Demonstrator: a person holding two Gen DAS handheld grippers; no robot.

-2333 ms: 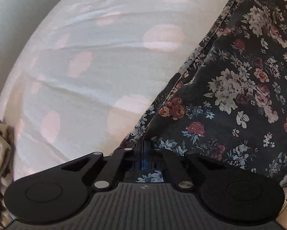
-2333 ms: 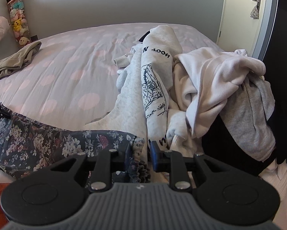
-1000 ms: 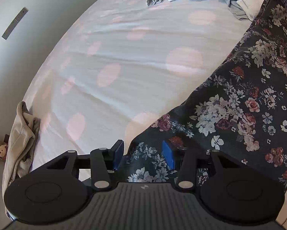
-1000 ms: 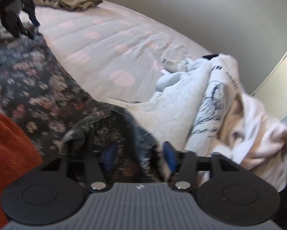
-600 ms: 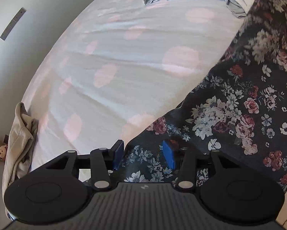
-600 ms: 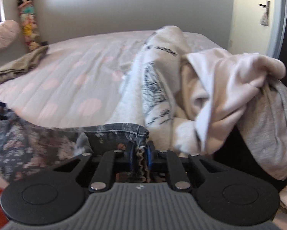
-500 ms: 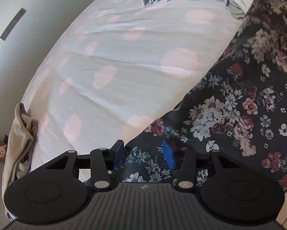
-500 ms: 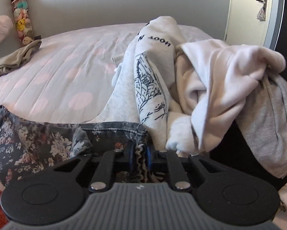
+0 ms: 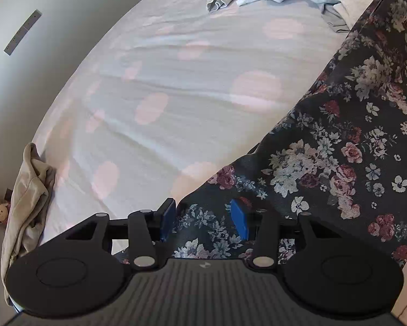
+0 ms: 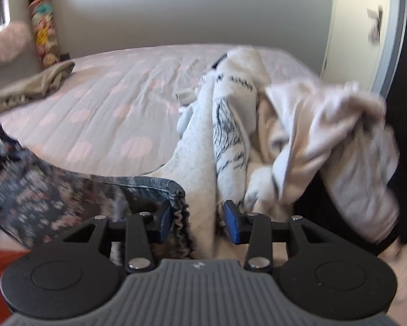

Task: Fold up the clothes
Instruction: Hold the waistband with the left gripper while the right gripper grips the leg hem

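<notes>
bed (image 9: 176, 95) — floral garment (image 9: 339, 163) | pale clothes heap (image 10: 257, 125) | beige cloth (image 10: 32, 87)

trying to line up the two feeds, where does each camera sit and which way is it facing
Left wrist: on the left claw, looking down over the dark floral garment and pink-spotted bedsheet; both blue pads show, spread.
Right wrist: on the right claw, facing the pile of pale sweatshirts and the wall; its jaws are opening, the garment's hem against the left pad.
Shared: garment, bedsheet, pile, beige cloth.
</notes>
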